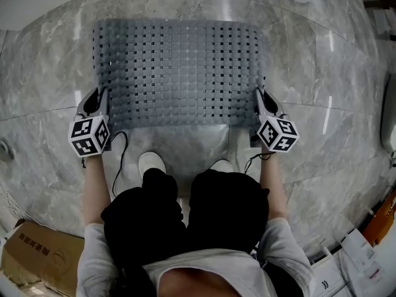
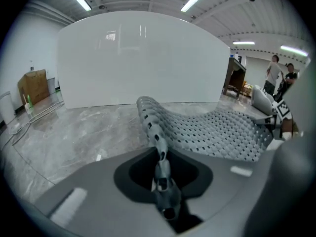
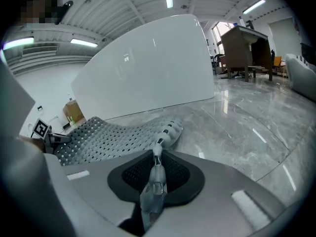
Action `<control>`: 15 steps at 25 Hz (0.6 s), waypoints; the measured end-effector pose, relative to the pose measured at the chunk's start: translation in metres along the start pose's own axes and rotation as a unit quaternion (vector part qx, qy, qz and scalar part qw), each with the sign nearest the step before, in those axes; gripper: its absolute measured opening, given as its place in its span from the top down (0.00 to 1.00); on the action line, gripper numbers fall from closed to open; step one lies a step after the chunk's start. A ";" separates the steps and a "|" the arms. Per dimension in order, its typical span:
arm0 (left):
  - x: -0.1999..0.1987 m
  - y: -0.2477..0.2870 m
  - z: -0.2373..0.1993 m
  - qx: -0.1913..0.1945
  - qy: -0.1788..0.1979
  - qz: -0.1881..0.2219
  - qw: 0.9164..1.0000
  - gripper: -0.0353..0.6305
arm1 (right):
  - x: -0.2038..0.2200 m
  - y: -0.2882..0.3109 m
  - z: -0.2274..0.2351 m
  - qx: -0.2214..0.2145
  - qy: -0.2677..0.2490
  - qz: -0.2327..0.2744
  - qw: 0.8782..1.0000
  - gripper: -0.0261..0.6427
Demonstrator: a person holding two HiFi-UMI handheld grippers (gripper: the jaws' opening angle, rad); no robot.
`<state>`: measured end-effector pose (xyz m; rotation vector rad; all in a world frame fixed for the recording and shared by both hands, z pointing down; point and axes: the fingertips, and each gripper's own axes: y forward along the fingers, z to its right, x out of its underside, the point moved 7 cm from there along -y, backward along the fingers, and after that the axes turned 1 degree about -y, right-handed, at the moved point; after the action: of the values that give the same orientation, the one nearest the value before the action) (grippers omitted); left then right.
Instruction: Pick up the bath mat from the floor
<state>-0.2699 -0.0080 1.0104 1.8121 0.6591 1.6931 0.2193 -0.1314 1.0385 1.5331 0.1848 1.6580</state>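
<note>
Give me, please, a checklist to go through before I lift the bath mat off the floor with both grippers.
1. Left gripper shut on the bath mat: ok. The left gripper view shows the mat's left edge pinched between the jaws.
2. Right gripper shut on the mat: ok. Its view shows the right edge pinched.
3. Grips level with each other, near the mat's near corners: ok.
4. Shoes off the mat: ok. They stand apart from its near edge.
5. Nothing lying on the mat: ok.
6. Mat free of the marble floor: not ok. Only the gripped edges are raised; the middle appears to lie flat.
</note>
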 end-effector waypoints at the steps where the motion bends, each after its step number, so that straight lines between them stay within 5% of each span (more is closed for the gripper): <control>1: -0.005 -0.002 0.000 0.002 0.001 0.004 1.000 0.86 | -0.005 -0.001 -0.002 0.000 -0.003 0.002 1.000 0.89; 15: -0.107 -0.057 0.019 0.019 0.000 0.042 0.999 0.87 | -0.102 -0.043 -0.027 0.029 -0.010 0.015 0.999 0.89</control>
<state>-0.2576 -0.0424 0.8930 1.8906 0.6257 1.7457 0.2051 -0.1595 0.9293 1.6024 0.2007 1.6735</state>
